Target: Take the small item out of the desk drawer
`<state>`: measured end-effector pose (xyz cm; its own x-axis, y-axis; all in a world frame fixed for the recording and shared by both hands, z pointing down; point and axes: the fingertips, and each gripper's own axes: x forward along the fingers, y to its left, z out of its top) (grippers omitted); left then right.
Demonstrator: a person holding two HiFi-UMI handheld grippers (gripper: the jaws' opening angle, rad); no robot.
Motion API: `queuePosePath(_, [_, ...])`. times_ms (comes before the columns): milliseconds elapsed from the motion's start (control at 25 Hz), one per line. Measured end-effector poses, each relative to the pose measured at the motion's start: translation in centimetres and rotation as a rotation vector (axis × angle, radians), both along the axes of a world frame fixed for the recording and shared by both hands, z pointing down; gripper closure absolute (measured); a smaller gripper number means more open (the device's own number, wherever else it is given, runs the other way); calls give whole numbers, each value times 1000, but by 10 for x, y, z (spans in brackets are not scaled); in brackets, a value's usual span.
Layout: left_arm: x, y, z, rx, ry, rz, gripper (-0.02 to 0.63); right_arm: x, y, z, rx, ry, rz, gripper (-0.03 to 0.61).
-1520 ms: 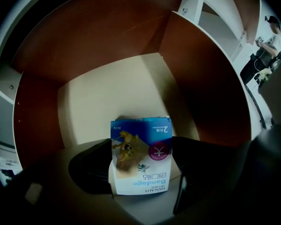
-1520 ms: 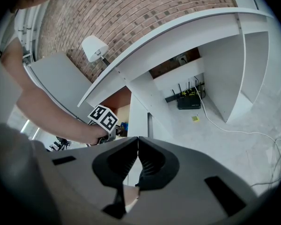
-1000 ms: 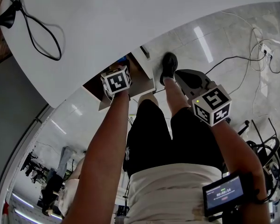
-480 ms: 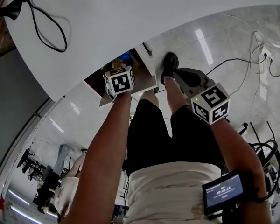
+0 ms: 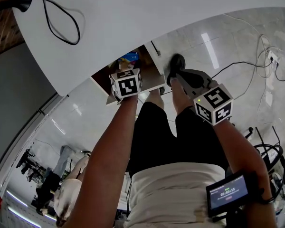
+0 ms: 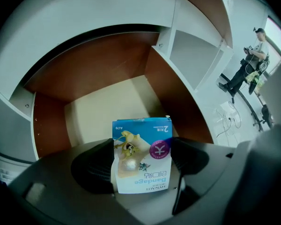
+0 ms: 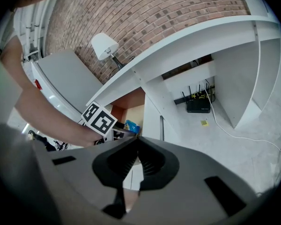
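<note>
A small blue and white bandage packet stands upright between the jaws of my left gripper, which is shut on it. Behind it lies the open wooden desk drawer, its pale floor bare. In the head view the packet shows just above the left gripper's marker cube, over the drawer under the white desk. My right gripper is shut with nothing in it. It hangs to the right of the drawer, above the person's knees.
A black cable loops on the desk top. The person's legs and a black shoe are below the drawer. Cables trail over the tiled floor at the right. A router sits under the desk, and a lamp stands on it.
The head view has drifted, so the desk and drawer sit a little further right. The left gripper's cube is slightly further right and more of the blue packet shows. The right gripper has barely moved.
</note>
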<state>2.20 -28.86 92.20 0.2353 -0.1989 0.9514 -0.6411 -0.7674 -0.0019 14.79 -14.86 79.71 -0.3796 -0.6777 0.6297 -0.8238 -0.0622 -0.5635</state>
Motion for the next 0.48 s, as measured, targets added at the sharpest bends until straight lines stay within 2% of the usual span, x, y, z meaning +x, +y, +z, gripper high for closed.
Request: queuePosePath(480, [-13,-1,-30,-1,67,-18,236,-27,-4,-15,-4,22,-14,572])
